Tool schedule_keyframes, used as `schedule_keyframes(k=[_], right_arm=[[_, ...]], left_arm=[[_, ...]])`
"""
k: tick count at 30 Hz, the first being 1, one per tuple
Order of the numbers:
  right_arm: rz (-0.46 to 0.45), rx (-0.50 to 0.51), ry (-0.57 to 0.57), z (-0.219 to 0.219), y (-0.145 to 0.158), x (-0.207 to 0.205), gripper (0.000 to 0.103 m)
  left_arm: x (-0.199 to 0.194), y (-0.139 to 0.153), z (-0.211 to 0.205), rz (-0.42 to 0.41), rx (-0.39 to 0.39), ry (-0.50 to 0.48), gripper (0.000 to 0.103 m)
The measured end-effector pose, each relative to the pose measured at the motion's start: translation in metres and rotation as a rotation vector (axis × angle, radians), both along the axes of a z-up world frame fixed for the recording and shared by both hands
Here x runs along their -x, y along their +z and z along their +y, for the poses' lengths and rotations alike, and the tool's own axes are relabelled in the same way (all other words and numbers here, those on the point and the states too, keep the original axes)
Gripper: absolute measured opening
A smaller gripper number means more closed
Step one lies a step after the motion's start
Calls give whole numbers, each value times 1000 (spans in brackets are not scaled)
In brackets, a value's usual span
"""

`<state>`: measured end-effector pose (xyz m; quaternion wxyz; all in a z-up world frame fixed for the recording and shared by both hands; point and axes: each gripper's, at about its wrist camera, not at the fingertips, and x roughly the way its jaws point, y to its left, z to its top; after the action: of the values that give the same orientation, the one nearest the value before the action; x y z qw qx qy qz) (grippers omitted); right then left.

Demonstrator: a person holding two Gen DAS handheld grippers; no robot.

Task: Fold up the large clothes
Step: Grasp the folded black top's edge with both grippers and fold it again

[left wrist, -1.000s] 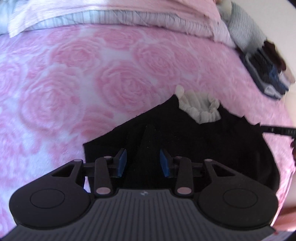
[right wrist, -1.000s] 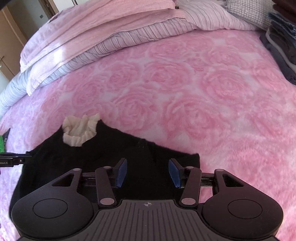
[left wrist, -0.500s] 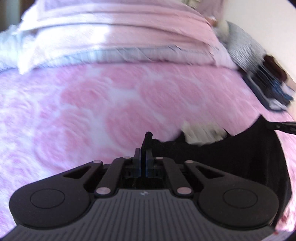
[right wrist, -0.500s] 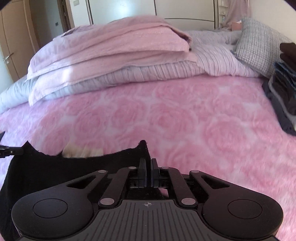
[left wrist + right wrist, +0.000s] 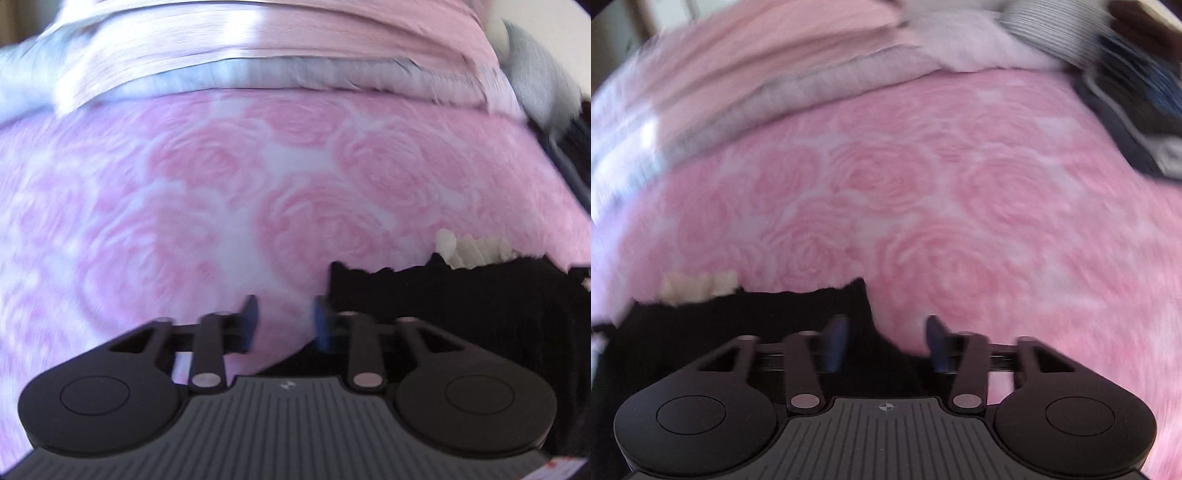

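Pink bedspread (image 5: 258,192); both tongs (image 5: 284,321) (image 5: 884,341) tilted down (just opened), black garment (image 5: 746,325) released.

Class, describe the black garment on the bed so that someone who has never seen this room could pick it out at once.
Start at the pink rose-patterned bedspread that covers the bed. At its near edge, just ahead of the grippers, lies the black garment. It is the only black thing on the pink, with a cream ruffled collar at its far edge.
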<state>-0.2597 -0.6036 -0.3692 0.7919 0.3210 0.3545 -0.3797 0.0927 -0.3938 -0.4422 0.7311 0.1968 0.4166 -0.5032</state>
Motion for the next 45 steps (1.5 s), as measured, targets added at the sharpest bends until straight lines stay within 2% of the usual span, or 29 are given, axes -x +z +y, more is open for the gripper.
schedule_keyframes(k=[5, 8, 11, 14, 16, 17, 18, 19, 20, 21, 23, 25, 27, 28, 30, 32, 35, 38, 42, 45], right_arm=[[-79, -129, -57, 43, 17, 81, 48], [-92, -202, -91, 69, 19, 115, 48], [-93, -289, -156, 84, 10, 131, 48], [-83, -301, -181, 86, -3, 135, 48], [-127, -328, -228, 86, -14, 139, 47], [-171, -347, -250, 85, -18, 142, 36], [-200, -362, -258, 85, -21, 144, 11], [-191, -359, -261, 84, -21, 143, 7], [-185, -346, -262, 85, -19, 143, 6], [-168, -320, -267, 86, -15, 143, 5], [-113, -273, -279, 88, -11, 142, 4], [-93, -308, -310, 90, -20, 146, 4], [-57, -334, -310, 88, -24, 142, 6], [-12, -325, -275, 86, -19, 136, 9], [118, -262, -214, 85, -3, 118, 41], [202, -108, -158, 92, 19, 104, 43], [179, 50, -131, 95, 48, 90, 43], [87, 145, -14, 99, 55, 62, 43], [100, 191, 205, 106, 28, 3, 43], [202, 237, 316, 108, -2, -27, 43]], left_arm=[[-13, 18, 77, 156, -14, 59, 36], [-9, 25, 132, 267, -37, 122, 40], [2, 27, 175, 360, -55, 198, 56], [12, 18, 203, 474, -50, 278, 57], [17, 11, 210, 510, -51, 318, 58], [19, 7, 210, 528, -51, 328, 58], [22, 3, 209, 543, -51, 332, 58], [24, 0, 207, 548, -47, 333, 56], [25, -2, 204, 550, -40, 330, 40], [26, -4, 202, 543, -28, 318, 6], [27, -1, 197, 484, -16, 312, 6], [31, 2, 194, 399, -21, 277, 7], [30, -4, 197, 407, -35, 287, 9], [29, -7, 198, 412, -41, 295, 10], [34, 0, 190, 355, -79, 248, 17], [38, 15, 180, 269, -121, 208, 21], [30, 41, 177, 196, -86, 222, 22], [22, 61, 162, 144, -23, 212, 23], [40, 58, 109, 152, 44, 35, 23], [64, 35, 64, 107, 28, -118, 24]])
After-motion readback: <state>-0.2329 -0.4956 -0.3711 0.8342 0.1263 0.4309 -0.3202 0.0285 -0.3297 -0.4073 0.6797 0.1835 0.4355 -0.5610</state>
